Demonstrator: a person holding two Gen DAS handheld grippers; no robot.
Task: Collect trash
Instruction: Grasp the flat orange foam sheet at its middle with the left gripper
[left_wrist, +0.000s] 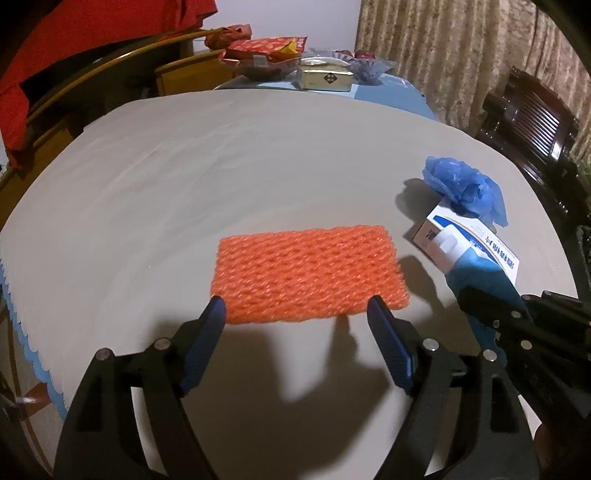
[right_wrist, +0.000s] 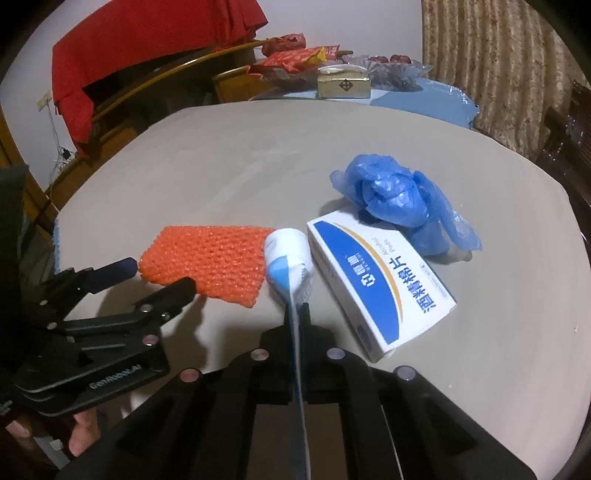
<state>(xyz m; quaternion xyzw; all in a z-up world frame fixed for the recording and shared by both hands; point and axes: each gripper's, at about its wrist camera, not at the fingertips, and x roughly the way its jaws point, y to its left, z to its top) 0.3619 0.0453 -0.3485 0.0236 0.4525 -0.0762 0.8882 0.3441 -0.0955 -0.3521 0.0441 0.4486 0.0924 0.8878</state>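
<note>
An orange foam net (left_wrist: 308, 271) lies flat on the grey tablecloth (left_wrist: 184, 184). My left gripper (left_wrist: 297, 308) is open, its blue fingers just short of the net's near edge. My right gripper (right_wrist: 295, 308) is shut on the flat end of a blue and white tube (right_wrist: 290, 258), which it holds over the table with the cap pointing away. The tube also shows in the left wrist view (left_wrist: 480, 273). A white and blue box of alcohol pads (right_wrist: 376, 284) lies right of the tube. A crumpled blue plastic bag (right_wrist: 399, 201) lies behind the box.
At the far end of the table stand a gold box (left_wrist: 327, 78), red snack bags (left_wrist: 269, 48) and a glass dish (left_wrist: 365, 64). A wooden chair with a red cloth (right_wrist: 147, 51) is at the left. A dark chair (left_wrist: 532, 125) stands at the right.
</note>
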